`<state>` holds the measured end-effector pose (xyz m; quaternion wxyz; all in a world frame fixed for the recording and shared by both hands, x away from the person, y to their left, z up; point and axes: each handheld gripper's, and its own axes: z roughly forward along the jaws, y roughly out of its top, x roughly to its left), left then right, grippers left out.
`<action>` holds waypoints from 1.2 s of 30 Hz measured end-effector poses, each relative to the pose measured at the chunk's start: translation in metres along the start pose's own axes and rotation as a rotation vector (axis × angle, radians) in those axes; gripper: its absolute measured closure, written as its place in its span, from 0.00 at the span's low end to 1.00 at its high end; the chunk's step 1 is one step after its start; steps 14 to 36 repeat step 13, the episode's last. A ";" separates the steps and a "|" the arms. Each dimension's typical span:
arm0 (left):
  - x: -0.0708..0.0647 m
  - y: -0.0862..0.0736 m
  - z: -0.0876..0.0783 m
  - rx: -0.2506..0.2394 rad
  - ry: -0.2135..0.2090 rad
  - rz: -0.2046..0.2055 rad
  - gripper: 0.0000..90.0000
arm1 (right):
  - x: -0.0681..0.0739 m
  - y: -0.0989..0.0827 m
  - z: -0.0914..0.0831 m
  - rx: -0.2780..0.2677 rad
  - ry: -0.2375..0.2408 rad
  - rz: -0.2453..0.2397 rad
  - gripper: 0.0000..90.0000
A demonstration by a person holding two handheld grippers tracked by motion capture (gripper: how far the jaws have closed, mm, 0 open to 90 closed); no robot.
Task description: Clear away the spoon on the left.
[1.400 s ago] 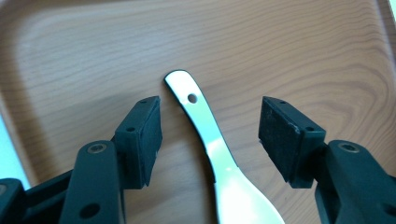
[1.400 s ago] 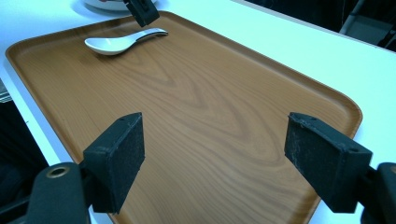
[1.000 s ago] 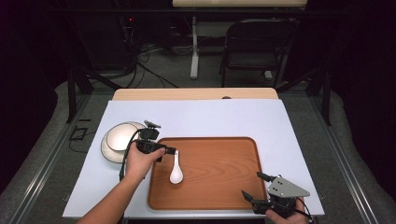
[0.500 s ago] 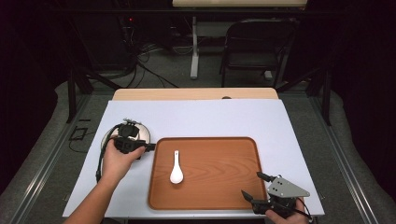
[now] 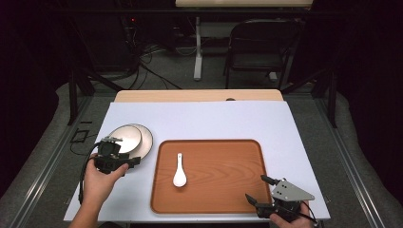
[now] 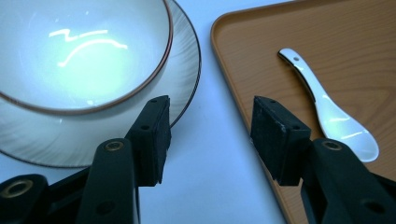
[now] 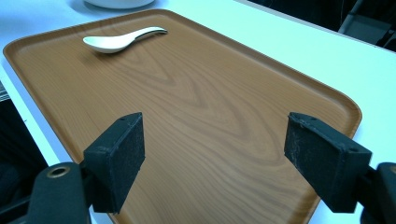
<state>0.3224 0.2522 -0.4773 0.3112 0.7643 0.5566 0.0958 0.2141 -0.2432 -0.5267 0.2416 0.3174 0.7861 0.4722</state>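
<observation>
A white spoon (image 5: 179, 172) lies on the brown tray (image 5: 223, 194) near the desk's (image 5: 214, 118) front edge. A bowl (image 5: 124, 137) sits on a plate (image 5: 144, 140) by the left edge. The left gripper (image 5: 121, 161) is just beside the plate, fingers (image 6: 152, 135) wide apart, holding nothing. The right gripper (image 5: 259, 190) rests at the tray's front right corner, fingers wide too.

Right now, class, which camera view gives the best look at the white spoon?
The left gripper view: the spoon lies close and sharp on the tray, bowl and handle hole visible. The high view shows the spoon whole but small. The right gripper view shows it far off, side-on.
</observation>
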 end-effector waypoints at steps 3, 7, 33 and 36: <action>0.003 -0.011 0.000 -0.024 -0.019 -0.014 0.53 | 0.000 0.000 0.000 0.001 -0.002 0.000 0.23; 0.006 -0.026 0.002 -0.036 -0.042 -0.036 0.53 | 0.000 0.000 0.000 0.003 -0.002 -0.001 0.23; 0.006 -0.042 0.003 -0.051 -0.080 -0.066 0.53 | 0.000 0.000 0.001 0.004 -0.003 0.000 0.23; 0.006 -0.042 0.003 -0.051 -0.080 -0.066 0.53 | 0.000 0.000 0.001 0.004 -0.003 0.000 0.23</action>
